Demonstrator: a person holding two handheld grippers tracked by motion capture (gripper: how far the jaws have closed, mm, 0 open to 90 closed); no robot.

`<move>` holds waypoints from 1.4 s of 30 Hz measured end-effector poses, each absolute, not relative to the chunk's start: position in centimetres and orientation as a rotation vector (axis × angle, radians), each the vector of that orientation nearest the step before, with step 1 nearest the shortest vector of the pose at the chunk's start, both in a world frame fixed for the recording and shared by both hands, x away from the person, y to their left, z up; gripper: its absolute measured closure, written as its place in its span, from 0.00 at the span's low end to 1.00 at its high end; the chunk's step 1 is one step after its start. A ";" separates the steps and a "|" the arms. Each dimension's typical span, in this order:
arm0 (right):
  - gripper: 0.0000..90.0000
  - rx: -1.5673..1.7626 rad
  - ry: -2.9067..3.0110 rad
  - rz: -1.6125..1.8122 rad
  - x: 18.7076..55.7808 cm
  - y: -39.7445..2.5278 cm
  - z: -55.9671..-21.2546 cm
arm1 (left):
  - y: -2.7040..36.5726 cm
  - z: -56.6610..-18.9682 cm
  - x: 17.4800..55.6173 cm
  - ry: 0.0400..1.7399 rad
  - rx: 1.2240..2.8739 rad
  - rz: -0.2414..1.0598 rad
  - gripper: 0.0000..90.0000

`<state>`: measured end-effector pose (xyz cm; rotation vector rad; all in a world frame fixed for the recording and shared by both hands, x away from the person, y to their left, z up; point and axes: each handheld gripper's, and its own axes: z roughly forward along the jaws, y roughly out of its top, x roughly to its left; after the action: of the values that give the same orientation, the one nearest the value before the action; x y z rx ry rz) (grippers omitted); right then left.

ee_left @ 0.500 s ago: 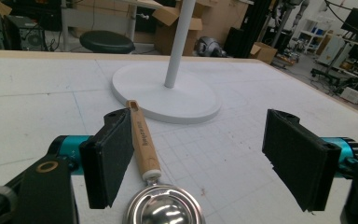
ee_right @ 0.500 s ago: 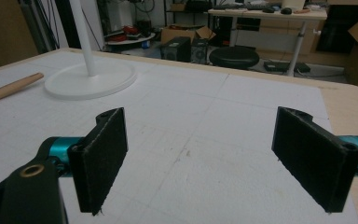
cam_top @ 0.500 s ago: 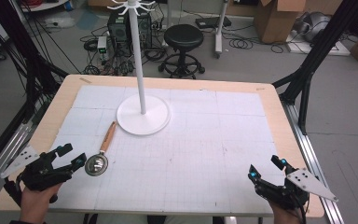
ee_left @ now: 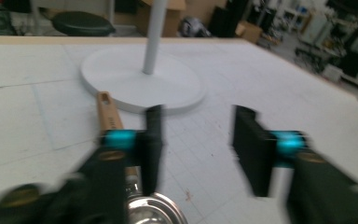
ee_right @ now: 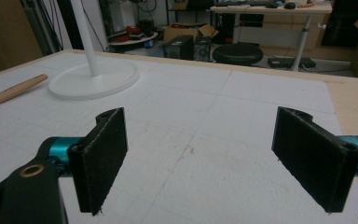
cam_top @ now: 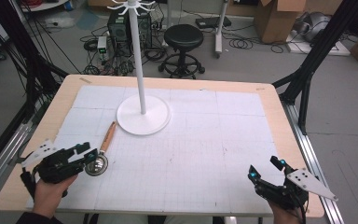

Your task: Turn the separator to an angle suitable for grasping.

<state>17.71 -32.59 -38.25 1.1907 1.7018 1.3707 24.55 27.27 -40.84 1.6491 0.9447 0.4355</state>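
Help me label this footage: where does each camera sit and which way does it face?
High view: above the person's side, looking forward and down at the table; both hands with tongs show.
Left gripper view: rides the left tongs, facing the white stand and ladle.
Right gripper view: rides the right tongs, facing across the table.
All three share the white stand.

Black stool [cam_top: 183,38] on the floor beyond the table; cardboard boxes [cam_top: 274,18] behind it.

Even, bright indoor light with soft shadows; the left gripper [ee_left: 193,140] view is motion-blurred, other views sharp.
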 end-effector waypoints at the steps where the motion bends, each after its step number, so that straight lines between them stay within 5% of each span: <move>1: 0.19 1.190 1.704 1.367 17.7 -32.5 -38.2 | 26.5 -41.4 25.2 0.950 1.737 0.425 0.94; 16: 0.19 1.216 1.722 1.345 18.2 -32.3 -38.6 | 23.1 -45.0 30.2 1.007 2.048 0.467 1.00; 42: 0.20 1.233 1.733 1.350 18.2 -32.4 -38.8 | 24.5 -44.6 29.5 1.083 2.040 0.462 1.00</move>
<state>18.24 -32.38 -38.79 1.2331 1.7332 1.3496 29.48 24.52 -44.63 2.0403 1.0826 0.4620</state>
